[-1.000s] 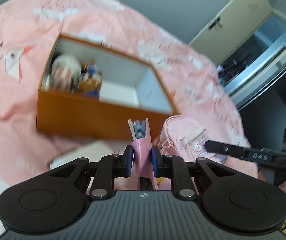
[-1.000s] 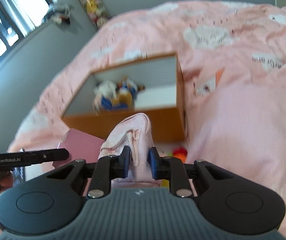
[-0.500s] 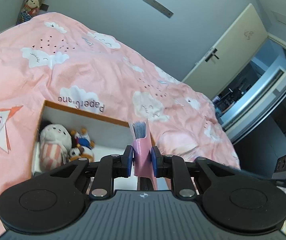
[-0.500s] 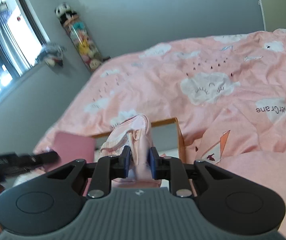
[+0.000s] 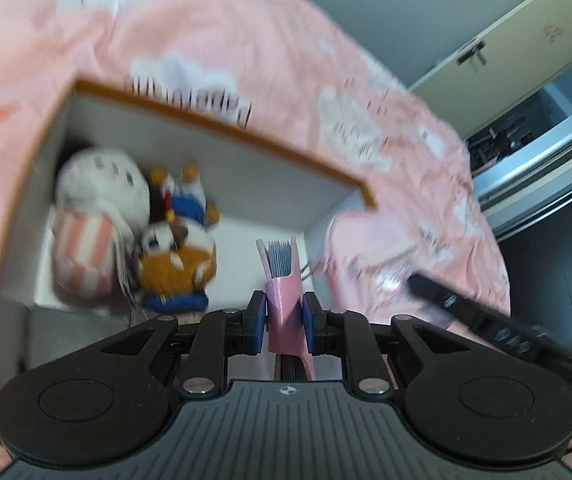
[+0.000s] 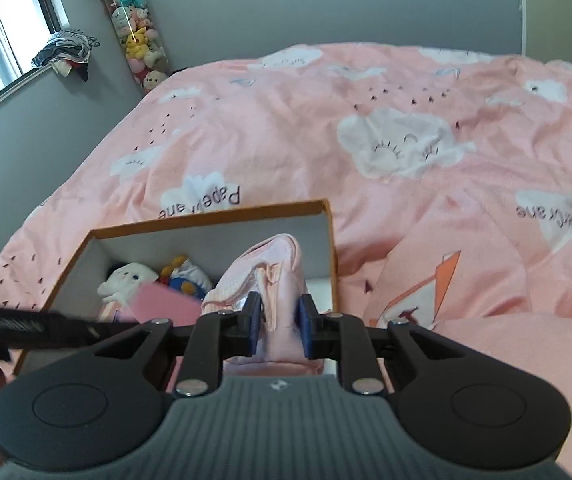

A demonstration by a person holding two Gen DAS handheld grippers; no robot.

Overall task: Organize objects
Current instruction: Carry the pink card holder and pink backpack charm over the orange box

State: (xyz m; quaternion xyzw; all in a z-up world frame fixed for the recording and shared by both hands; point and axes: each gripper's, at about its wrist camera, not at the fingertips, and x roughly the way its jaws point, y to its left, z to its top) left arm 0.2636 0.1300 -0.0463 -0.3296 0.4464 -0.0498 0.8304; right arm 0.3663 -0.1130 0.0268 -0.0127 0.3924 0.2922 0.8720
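Here, the left gripper point(image 5: 284, 317) clamps a stiff pink booklet point(image 5: 282, 276), the right gripper point(image 6: 279, 322) a soft quilted pouch point(image 6: 264, 272), both now over the orange-rimmed box point(image 6: 331, 240); earlier nearer its front.

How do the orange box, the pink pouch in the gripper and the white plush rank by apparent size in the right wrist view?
1. orange box
2. pink pouch, though it is held close to the camera, which may inflate it
3. white plush, partly hidden, deeper in the box
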